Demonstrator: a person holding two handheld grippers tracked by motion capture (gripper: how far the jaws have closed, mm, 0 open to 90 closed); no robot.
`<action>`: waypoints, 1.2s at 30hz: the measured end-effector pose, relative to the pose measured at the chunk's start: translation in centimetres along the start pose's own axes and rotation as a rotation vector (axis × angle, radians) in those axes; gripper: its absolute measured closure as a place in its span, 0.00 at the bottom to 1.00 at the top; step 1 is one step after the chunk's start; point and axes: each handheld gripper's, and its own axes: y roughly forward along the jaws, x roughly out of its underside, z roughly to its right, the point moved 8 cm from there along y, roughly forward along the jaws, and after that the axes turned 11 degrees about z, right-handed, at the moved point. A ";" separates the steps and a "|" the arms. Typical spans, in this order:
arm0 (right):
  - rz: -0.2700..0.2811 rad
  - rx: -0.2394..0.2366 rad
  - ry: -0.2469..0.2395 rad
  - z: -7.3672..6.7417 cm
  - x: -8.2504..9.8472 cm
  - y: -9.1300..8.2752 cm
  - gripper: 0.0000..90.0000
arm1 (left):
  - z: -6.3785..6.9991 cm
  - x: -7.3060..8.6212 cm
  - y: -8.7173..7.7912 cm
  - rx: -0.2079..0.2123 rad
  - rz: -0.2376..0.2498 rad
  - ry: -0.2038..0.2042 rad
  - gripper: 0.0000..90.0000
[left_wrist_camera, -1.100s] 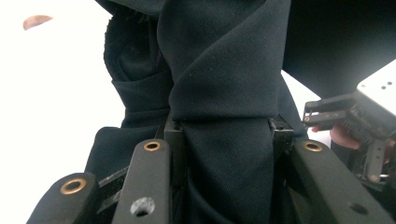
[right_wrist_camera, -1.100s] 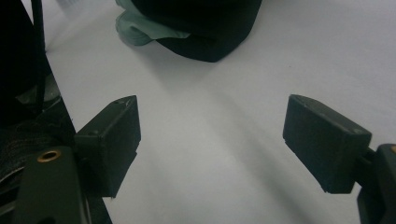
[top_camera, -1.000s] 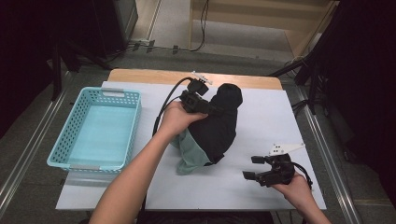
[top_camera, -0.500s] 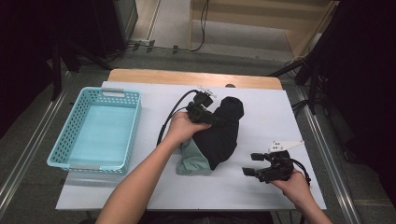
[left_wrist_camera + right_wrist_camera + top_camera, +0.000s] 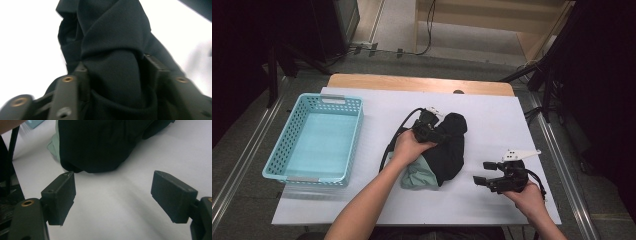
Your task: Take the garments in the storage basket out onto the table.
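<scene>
Lowered since earlier, left tongs have just been opening, black garment between jaws, mid-table. Right tongs released, idle near-right. Best release fully before lifting clear.

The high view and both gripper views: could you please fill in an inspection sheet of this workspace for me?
Surface: white table top, wooden strip along its far edge.
Job's things: black garment bunched mid-table, overlapping a pale green cloth near its front end.
Clutter: light blue basket at the table's left, nothing seen inside.
Grippers: left gripper on the garment, a fold between its jaws, which have just been opening; right gripper open, low over bare table.
Cables: black cable loops from the left gripper.
Surroundings: dark floor, wooden furniture beyond the table.
</scene>
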 end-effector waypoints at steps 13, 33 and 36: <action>-0.009 0.001 -0.023 -1.1 0.2 0.1 0.21 | 0.8 -2.3 -3.2 -0.042 0.022 0.097 0.29; -0.022 0.017 -0.002 -2.2 -0.9 2.2 0.21 | 1.9 -0.4 -8.8 -0.025 0.070 0.025 0.33; -0.024 0.026 -0.012 -1.9 -1.6 3.2 0.21 | 2.2 -0.1 -9.2 -0.028 0.078 0.028 0.33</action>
